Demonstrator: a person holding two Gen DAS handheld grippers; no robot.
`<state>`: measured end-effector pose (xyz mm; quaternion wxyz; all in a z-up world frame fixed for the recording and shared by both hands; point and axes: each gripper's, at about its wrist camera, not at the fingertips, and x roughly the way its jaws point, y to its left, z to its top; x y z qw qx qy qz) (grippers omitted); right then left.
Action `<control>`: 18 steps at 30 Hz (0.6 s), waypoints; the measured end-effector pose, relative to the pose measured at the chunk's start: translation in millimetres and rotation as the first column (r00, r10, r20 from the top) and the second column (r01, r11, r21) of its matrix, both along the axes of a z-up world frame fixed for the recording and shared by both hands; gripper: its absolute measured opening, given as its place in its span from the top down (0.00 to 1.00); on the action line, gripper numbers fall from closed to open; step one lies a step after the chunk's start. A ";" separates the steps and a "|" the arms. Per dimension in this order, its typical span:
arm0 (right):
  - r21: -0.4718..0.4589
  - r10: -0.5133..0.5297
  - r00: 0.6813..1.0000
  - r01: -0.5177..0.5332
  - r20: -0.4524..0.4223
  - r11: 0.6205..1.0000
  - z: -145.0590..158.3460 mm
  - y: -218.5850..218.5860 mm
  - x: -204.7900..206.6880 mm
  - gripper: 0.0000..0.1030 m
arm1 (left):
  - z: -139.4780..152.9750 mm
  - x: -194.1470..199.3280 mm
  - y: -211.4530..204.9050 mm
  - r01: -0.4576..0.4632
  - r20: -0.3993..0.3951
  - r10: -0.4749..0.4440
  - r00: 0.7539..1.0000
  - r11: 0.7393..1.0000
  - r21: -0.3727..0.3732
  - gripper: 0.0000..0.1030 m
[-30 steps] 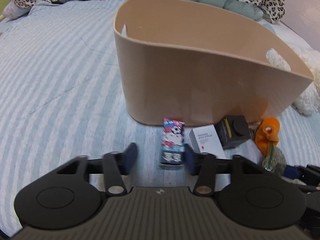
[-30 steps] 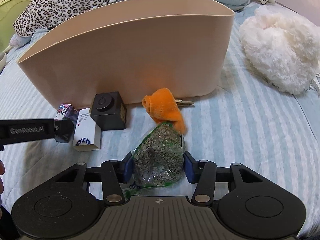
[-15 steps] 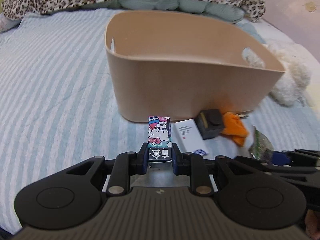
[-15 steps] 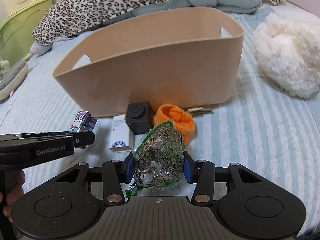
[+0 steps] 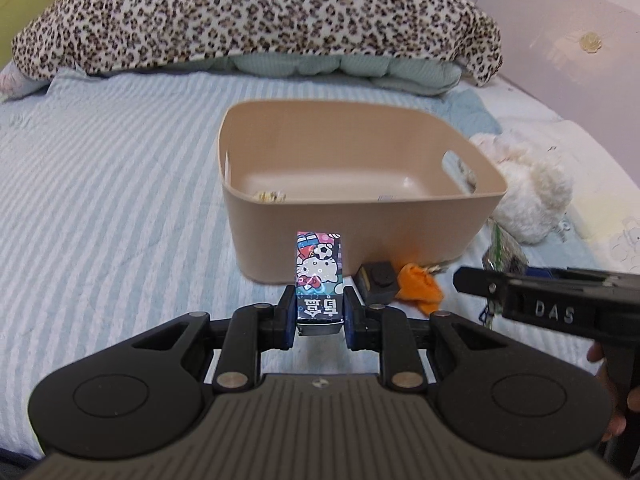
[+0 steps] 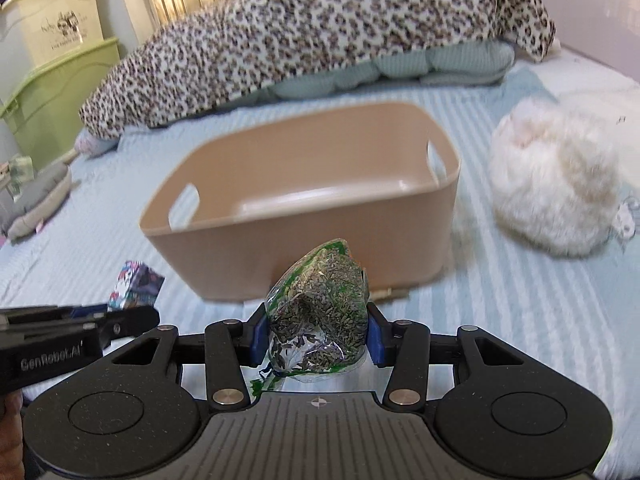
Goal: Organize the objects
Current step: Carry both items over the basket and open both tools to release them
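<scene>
both grippers loaded, bin ahead

striped blue bed (image 5: 100, 208) is the work surface, with a leopard-print blanket (image 5: 256, 16) heaped at the far end. tan bin (image 5: 360, 196) sits mid-bed, open top toward both cameras.

left gripper (image 5: 319, 316): fingers closed on a cartoon-printed small box (image 5: 319, 276), gripped at its lower end so it stands upright, held above the bed short of the bin's near wall. right gripper (image 6: 316, 336): fingers closed on a clear bag of dried seeds (image 6: 320, 312), pinched at mid-body; soft, so it bulges above the grip. judgement: both items are held high to pass over the rim.

bin contents: nearly bare; a small pale clump (image 5: 270, 197) near the front wall, identity unclear.

still on the bed by the bin: black cube (image 5: 378, 282), orange cloth toy (image 5: 418, 286). white fluffy item (image 6: 556, 188) lies to the right.
</scene>
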<state>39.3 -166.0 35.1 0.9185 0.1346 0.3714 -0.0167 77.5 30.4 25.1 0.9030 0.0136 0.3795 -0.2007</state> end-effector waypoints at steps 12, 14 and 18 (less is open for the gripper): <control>0.014 -0.006 0.985 0.004 0.170 1.000 56.7 -15.2 34.5 0.57 | 51.2 23.6 -24.6 -0.017 0.170 0.014 0.985 1.000 0.020 0.76; 0.005 -0.013 0.981 0.012 0.192 1.000 62.7 -15.9 42.2 0.57 | 53.9 34.5 -30.4 -0.021 0.188 0.014 0.982 0.999 0.034 0.76; -0.016 -0.025 0.978 0.029 0.205 0.999 64.9 -18.8 62.1 0.57 | 55.5 55.7 -42.9 -0.030 0.211 0.017 0.977 0.998 0.058 0.76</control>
